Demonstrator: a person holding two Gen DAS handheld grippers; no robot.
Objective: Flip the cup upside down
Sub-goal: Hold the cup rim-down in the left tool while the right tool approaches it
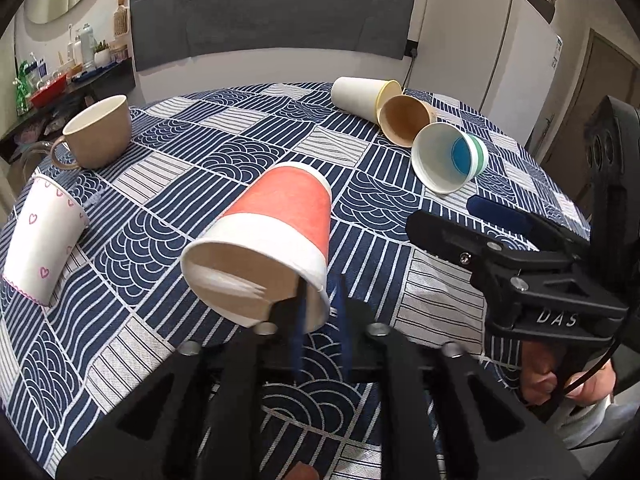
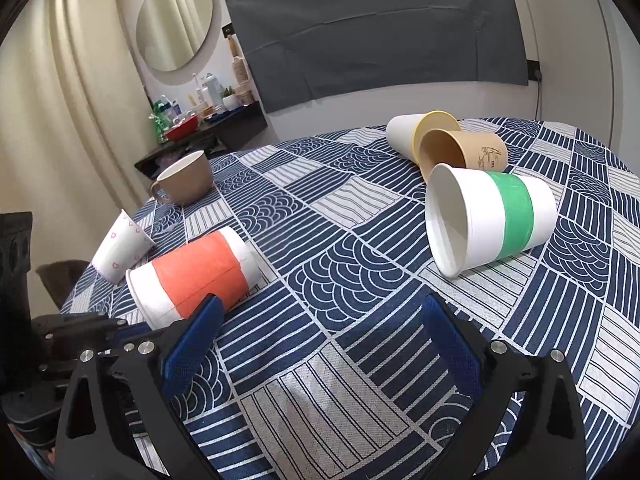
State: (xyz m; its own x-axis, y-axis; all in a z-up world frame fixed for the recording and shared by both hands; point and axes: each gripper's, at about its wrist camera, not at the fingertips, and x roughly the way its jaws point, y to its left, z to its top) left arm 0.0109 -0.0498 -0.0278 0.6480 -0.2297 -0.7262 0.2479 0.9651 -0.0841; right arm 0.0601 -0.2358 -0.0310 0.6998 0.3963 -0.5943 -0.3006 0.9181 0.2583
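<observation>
The table point(image 2: 360, 240) is carrying several tipped cups, and the left gripper point(image 1: 320, 320) is pinching the orange-banded cup point(image 1: 276, 232) by its rim wall, lying on its side. The right gripper point(image 2: 316, 344) is hovering with fingers spread, empty. Next, I'd say: lift and rotate mouth-down.

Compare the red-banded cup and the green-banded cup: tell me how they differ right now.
The red-banded cup has a brown inside; the green-banded cup is white inside with a blue bottom. The left gripper is shut on the red-banded cup's rim, one finger inside it; the green-banded cup lies untouched, ahead of the open right gripper. Both are on their sides on the patterned tablecloth.
</observation>
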